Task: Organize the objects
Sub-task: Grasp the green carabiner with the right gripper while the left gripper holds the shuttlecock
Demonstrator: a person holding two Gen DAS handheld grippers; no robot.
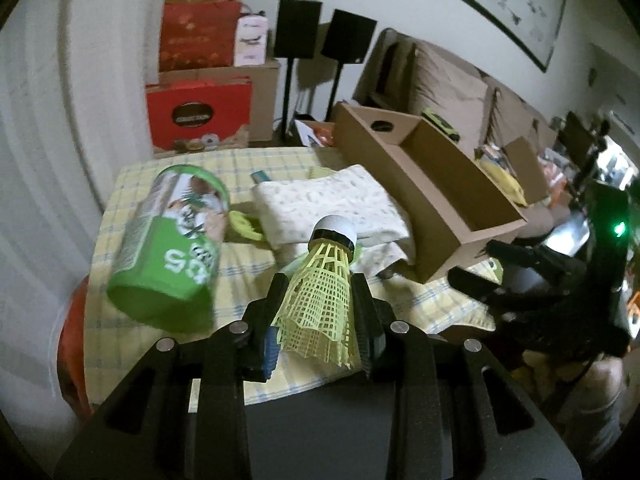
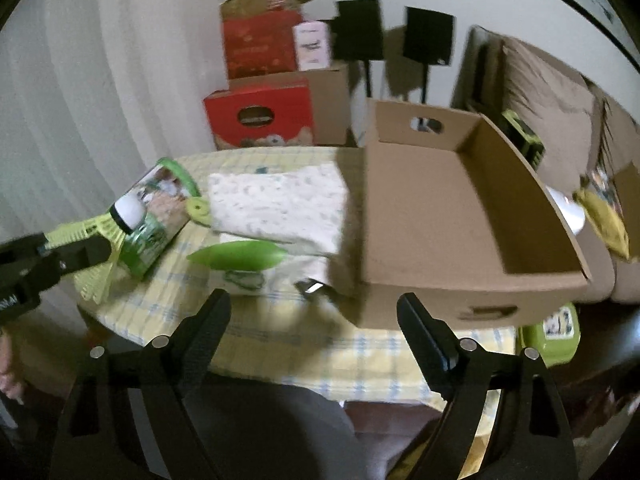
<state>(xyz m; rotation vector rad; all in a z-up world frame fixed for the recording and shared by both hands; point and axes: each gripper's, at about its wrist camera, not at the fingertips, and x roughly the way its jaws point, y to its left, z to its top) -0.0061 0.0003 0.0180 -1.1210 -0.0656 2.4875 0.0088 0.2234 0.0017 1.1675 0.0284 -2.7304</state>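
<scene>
Yellow shuttlecock [image 1: 322, 280] sits clamped in the left hand-held gripper [image 1: 320, 286].

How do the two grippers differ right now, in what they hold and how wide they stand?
The left gripper is shut on the yellow-green shuttlecock, pinching its mesh skirt with the white cork tip pointing away; the right gripper holds nothing. The left gripper's jaws stand narrow, while the right gripper's jaws stand wide apart. The left gripper hangs near the green canister; the right gripper faces the empty cardboard box. Both are black and angled down over the checked tablecloth.
</scene>
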